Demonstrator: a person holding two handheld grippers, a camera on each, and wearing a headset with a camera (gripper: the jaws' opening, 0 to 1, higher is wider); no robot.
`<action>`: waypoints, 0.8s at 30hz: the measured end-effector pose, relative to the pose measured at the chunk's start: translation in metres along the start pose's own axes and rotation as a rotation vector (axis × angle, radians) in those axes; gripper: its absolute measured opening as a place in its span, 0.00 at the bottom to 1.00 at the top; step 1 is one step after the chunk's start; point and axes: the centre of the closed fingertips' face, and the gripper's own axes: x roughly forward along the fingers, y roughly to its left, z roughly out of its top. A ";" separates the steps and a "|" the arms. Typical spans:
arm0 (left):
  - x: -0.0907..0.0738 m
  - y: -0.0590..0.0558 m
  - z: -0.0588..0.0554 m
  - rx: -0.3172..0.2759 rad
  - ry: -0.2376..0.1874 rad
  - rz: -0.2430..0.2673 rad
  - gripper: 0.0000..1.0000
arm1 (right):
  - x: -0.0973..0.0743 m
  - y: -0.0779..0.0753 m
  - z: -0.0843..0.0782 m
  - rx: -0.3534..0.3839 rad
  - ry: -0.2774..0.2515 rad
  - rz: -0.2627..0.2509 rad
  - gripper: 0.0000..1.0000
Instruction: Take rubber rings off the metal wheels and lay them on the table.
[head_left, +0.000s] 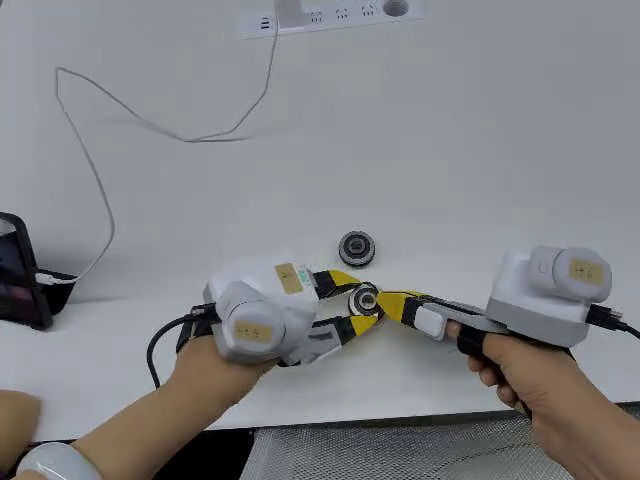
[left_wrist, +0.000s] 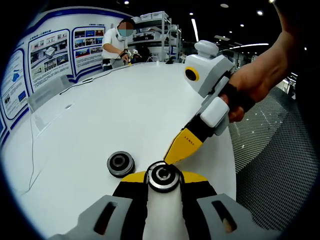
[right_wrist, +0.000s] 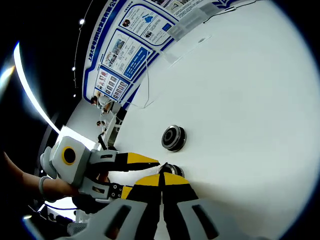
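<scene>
Two hand-held claws meet nose to nose over a white surface (head_left: 450, 150). The left claw (head_left: 358, 302), held in the person's left hand (head_left: 215, 365), lies with its long axis pointing right in the head view. It is clenched on a metal wheel (left_wrist: 163, 175), which sits between its two yellow tips. The wheel's round face and open bore are turned up towards the headset and towards the left claw's own camera, so its axle stands across the plane of the jaws.

The right claw (head_left: 385, 299), in the person's right hand (head_left: 530, 380), reaches in from the opposite side. Its long axis runs almost level, pointing left, straight at the left claw. Its jaws are pressed together into a single yellow wedge, and the tip touches the rim of the gripped wheel on the side away from the left claw's palm. Whether that tip has nipped any rubber cannot be told.

A second wheel (head_left: 356, 247) lies flat on the surface with its bore upward, just beyond both sets of tips, on the side away from the person. It is near the gripped wheel but apart from it. In the left gripper view it sits left of the left claw's tips. A black ring (left_wrist: 109, 164) circles its rim.

Well beyond the claws, a thin cable (head_left: 100, 190) loops across the surface from a power strip (head_left: 330, 14) at its far edge.
</scene>
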 end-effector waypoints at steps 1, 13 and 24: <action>-0.001 0.001 0.001 -0.006 -0.008 0.002 0.27 | 0.000 0.000 0.000 0.000 0.000 0.003 0.01; -0.007 0.000 0.000 -0.028 -0.030 0.012 0.39 | 0.002 0.010 0.006 0.018 -0.019 0.046 0.01; -0.018 0.003 -0.006 -0.049 -0.059 0.029 0.44 | -0.005 0.024 0.012 0.030 -0.032 0.075 0.01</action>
